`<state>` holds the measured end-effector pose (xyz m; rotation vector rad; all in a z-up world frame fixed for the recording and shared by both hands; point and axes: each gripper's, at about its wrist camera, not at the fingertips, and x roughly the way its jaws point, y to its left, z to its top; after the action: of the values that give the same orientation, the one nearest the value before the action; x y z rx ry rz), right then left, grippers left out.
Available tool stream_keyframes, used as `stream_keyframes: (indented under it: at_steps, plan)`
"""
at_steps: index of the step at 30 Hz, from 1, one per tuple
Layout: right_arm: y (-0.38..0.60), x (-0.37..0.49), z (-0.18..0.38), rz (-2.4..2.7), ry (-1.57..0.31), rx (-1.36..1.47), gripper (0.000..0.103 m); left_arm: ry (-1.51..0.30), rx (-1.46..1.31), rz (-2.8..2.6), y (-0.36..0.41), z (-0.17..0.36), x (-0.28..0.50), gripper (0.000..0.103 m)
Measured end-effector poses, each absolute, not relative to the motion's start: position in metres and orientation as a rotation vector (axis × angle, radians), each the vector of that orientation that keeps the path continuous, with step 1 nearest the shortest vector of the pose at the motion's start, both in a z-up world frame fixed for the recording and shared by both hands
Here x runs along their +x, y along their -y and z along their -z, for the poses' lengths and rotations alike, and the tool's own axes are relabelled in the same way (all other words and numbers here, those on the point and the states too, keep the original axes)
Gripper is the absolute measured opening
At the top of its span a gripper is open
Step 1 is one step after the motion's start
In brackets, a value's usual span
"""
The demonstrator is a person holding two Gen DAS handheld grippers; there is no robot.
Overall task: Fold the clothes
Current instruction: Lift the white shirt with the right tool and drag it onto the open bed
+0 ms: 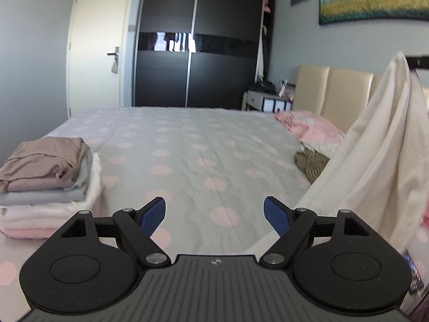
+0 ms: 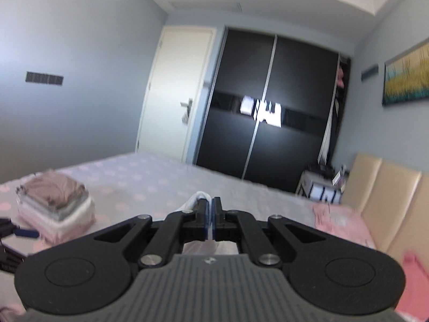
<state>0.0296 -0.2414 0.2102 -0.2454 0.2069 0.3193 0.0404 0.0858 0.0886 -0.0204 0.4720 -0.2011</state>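
My left gripper (image 1: 214,216) is open and empty, low over the bed (image 1: 203,145). A cream-white garment (image 1: 375,155) hangs at the right of the left wrist view, lifted high by my right gripper (image 1: 417,63), its lower end trailing onto the bed. In the right wrist view my right gripper (image 2: 210,217) is shut on a bunch of that white cloth (image 2: 197,197), more of which shows under the fingers. A stack of folded clothes (image 1: 45,179) lies on the bed at left, a taupe piece on top; it also shows in the right wrist view (image 2: 56,209).
The bedspread is grey with pink dots. Pink pillows (image 1: 313,126) and an olive knitted item (image 1: 312,163) lie near the beige headboard (image 1: 335,91). A black wardrobe (image 1: 198,43), a white door (image 1: 99,43) and a nightstand (image 1: 268,102) stand behind the bed.
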Motion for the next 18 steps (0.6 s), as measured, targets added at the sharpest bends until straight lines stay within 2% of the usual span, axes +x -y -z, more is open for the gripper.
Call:
stream_keyframes:
  at_steps: [12,18]
  plan:
    - [0.318,0.027,-0.069,-0.139,-0.681,-0.212,0.003,-0.681,0.026,0.285,-0.067,-0.041,0.061,0.081]
    - [0.321,0.024,-0.034,-0.119,-0.752,-0.173,0.009,-0.767,0.094,0.321,-0.048,-0.02,0.067,0.081]
